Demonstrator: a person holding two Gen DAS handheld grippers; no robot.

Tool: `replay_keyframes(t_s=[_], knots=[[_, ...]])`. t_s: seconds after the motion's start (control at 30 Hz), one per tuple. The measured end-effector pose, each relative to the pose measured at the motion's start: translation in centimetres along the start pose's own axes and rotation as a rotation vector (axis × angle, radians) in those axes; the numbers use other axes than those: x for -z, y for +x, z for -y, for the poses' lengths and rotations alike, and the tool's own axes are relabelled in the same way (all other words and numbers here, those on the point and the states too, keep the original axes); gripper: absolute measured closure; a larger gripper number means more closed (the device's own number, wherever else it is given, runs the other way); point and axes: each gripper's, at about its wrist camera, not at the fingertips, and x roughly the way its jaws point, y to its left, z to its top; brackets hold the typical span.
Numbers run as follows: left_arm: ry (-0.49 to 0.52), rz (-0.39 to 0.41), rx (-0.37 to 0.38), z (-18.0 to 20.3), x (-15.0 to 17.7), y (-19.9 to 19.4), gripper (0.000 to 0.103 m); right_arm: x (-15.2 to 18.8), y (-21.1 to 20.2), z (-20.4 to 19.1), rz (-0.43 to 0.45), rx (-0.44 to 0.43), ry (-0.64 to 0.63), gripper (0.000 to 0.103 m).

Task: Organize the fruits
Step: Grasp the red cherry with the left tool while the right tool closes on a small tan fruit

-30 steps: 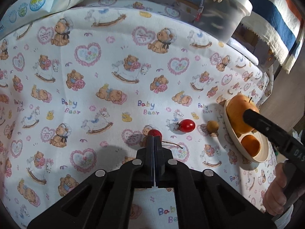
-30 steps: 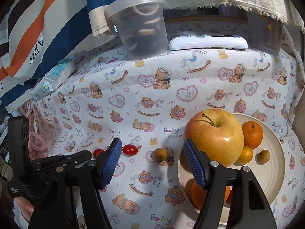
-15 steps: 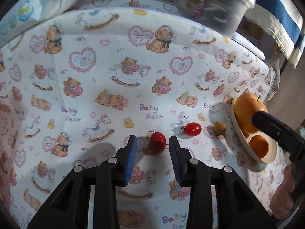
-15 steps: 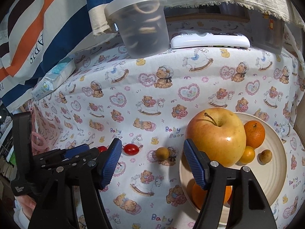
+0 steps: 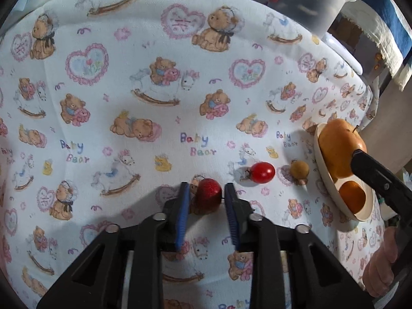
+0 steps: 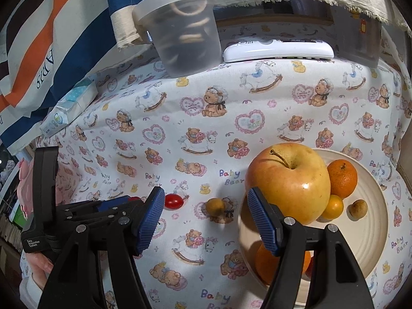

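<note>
Left hand-held gripper (image 5: 206, 193) is spread open around 1 bumpy red strawberry (image 5: 208, 196) sitting on the counter (image 5: 128, 118), not pinching it. To its right: 1 cherry tomato (image 5: 262, 172), 1 brownish longan (image 5: 299, 169). Right hand-held gripper (image 6: 204, 212) hangs wide open, holding nothing. Only its view shows the whole plate (image 6: 370, 234): 1 apple (image 6: 288, 181), 2 oranges.

My left gripper (image 5: 205, 195) straddles the strawberry (image 5: 209, 191) on the tablecloth (image 5: 154, 108). Right of it: tomato (image 5: 262, 172), then a small round fruit (image 5: 299, 169), then the plate (image 6: 370, 237) holding the apple (image 6: 288, 180).
</note>
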Motion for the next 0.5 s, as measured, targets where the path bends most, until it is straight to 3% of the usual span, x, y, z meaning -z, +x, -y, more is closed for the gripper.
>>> replay_keyframes(t_s=[0.23, 0.37, 0.5], knots=[[0.008, 0.059, -0.02, 0.4, 0.3, -2.0, 0.083, 0.5, 1.5, -0.7, -0.07, 0.004, -0.027, 0.046], [0.05, 0.155, -0.095, 1.5, 0.4, -3.9, 0.083, 0.8, 2.9, -1.0, -0.119, 0.014, -0.042, 0.059], [0.006, 0.2, -0.083, 1.0, 0.2, -5.0, 0.083, 0.9, 3.7, -1.6, -0.119, 0.07, -0.088, 0.06]])
